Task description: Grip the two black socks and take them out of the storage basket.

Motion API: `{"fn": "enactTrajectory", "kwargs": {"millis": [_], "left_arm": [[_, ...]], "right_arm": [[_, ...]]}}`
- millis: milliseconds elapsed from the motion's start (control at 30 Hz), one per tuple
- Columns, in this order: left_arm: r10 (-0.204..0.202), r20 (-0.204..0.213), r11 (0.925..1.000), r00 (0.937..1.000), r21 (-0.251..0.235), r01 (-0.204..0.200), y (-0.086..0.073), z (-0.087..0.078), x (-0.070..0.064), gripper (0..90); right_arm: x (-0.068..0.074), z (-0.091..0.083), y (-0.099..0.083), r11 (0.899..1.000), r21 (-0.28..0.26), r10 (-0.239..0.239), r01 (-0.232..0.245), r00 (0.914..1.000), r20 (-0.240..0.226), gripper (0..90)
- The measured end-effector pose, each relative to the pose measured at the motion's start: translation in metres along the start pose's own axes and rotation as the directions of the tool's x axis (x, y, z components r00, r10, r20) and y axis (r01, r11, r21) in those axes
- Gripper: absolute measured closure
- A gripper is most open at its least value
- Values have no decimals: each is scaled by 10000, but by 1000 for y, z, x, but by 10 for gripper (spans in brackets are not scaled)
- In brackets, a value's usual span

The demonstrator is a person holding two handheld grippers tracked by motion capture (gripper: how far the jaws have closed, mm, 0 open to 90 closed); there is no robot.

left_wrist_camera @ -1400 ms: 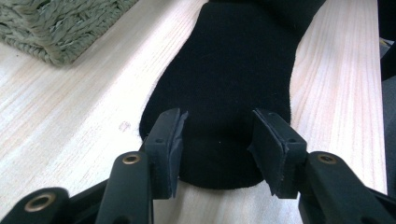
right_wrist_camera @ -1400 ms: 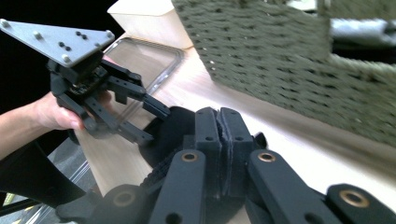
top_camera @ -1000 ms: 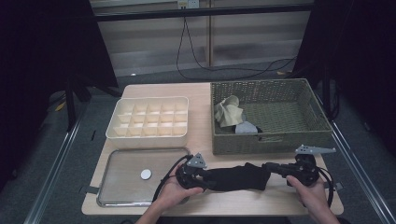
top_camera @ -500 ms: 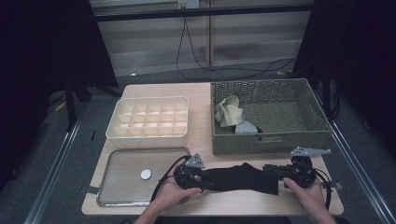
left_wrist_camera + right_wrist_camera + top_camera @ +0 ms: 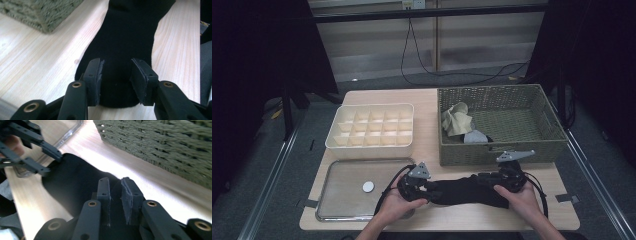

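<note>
A person's two hands held the left gripper (image 5: 416, 186) and the right gripper (image 5: 507, 179) at opposite ends of a black cloth (image 5: 464, 192), which lay stretched along the near edge of the table (image 5: 427, 102). Just to the left sat a metal tray (image 5: 343, 205) with a small white disc (image 5: 368, 187) on it. Behind the tray stood a cream divided box (image 5: 371, 128). A woven basket (image 5: 512, 150) took up the right half of the table and held a crumpled beige cloth (image 5: 457, 119) and a grey item (image 5: 476, 137) beside it. Cables (image 5: 422, 55) trailed across the floor beyond.
</note>
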State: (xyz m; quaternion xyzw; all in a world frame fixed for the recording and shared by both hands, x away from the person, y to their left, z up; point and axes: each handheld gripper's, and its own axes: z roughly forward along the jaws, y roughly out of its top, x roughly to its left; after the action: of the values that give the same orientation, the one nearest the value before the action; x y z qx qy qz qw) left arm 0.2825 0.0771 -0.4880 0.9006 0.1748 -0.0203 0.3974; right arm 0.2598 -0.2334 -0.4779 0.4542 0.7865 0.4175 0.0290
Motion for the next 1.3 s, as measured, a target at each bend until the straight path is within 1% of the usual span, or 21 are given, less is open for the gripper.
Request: {"fn": "enactTrajectory", "kwargs": {"millis": [67,100,133,167,200,267,300,400,433,467,533,567,667,733,800,833,900,1033,1133,1267,1300], "left_arm": [[74,61,9999,10000,125,-75,0,3,-3,604],[152,-11,9990,9999,416,-152,1,4,-3,604],[182,-67,9992,9998,347,-179,0,7,-4,603],[301,-60,9979,9995,577,-297,-1,7,-3,602],[242,6,9986,9997,460,-242,-2,9,-3,601],[84,-39,9979,10000,649,-82,-1,7,-3,601],[151,-27,9968,9999,781,-148,-1,5,-3,601],[-93,78,9988,9999,480,89,-4,5,-4,601],[-45,92,9972,9999,750,38,-3,3,-4,601],[10,176,9968,9998,795,-23,-3,2,-4,601],[62,250,9969,9997,788,-81,-3,2,-5,611],[-22,237,9982,9997,602,8,-4,3,-7,612],[8,309,9975,9995,707,-30,-3,2,-8,612],[-44,414,9992,9991,410,27,-4,3,-6,612],[-200,532,9995,9984,269,186,-3,2,-5,612],[-79,523,9993,9986,372,60,-3,0,-4,612],[-209,568,9998,9982,67,206,-4,1,-5,612],[-309,787,9995,9964,-55,314,-2,0,-4,610],[-348,789,9992,9963,-165,362,1,3,-4,610],[-367,1116,9987,9931,-309,404,11,9,-8,610],[-256,1103,9995,9936,-130,272,15,11,-9,610]], "right_arm": [[-1,7,2,9998,167,-103,102,9999,31,762],[-1,10,2,9995,258,-168,167,9999,29,757],[-1,13,3,9988,440,-213,209,9997,106,754],[-1,16,2,9979,561,-324,314,9993,185,753],[-2,18,1,9975,652,-283,268,9993,224,746],[-4,20,-1,9968,767,-240,213,9991,341,742],[-5,21,-3,9968,792,-161,128,9990,409,739],[-9,19,-5,9970,777,2,-34,9992,411,742],[-9,19,-5,9970,777,21,-56,9990,445,740],[-10,19,-6,9969,786,31,-65,9990,439,732],[-9,19,-5,9969,789,-21,-12,9991,413,713],[-8,19,-4,9971,761,-18,-13,9992,402,700],[-8,16,-1,9981,619,-39,17,9994,349,663],[-8,15,3,9986,528,-65,49,9995,305,653],[-8,16,5,9983,586,-95,79,9996,275,645],[-8,17,6,9978,652,-166,148,9995,265,642],[-7,20,8,9971,716,-259,242,9994,227,638],[-9,26,9,9967,784,-238,224,9996,169,635],[-11,29,9,9969,766,-196,191,9998,55,634],[-12,30,10,9967,797,-143,141,9999,10,627],[-12,31,10,9967,795,-153,157,9999,-53,630]]}}
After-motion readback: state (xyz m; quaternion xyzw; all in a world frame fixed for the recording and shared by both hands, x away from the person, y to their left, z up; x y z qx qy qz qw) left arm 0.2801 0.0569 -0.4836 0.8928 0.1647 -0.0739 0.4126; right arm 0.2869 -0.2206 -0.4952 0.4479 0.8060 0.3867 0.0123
